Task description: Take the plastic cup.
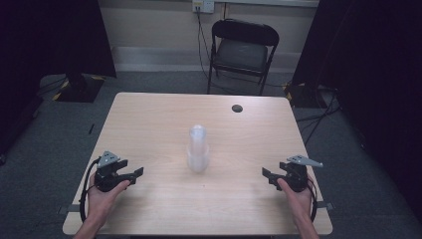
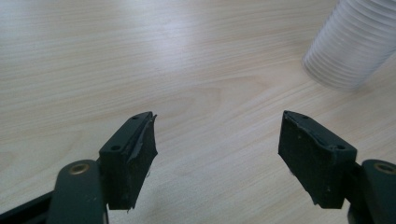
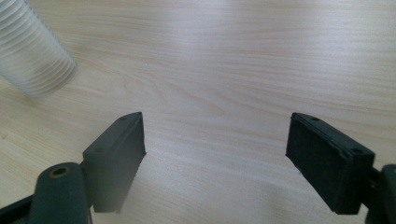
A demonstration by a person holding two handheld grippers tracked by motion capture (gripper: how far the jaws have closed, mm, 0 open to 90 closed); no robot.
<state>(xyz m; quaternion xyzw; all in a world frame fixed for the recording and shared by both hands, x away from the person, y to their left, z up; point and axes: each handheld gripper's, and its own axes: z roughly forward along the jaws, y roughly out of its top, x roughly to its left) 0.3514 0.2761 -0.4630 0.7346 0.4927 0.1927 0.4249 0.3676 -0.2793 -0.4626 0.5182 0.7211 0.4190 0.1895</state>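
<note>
A stack of clear plastic cups (image 1: 197,149) stands mid-surface (image 1: 149,114), well away from every edge. The left claw (image 1: 138,173) and right claw (image 1: 265,174) gape empty, bare wood between.

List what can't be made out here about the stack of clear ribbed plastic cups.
- Stack of clear ribbed plastic cups: cup count, high view, too small and blurred.
- Its top: left gripper view, cut by the frame edge.
- Its top: right gripper view, cut by the edge too.
</note>
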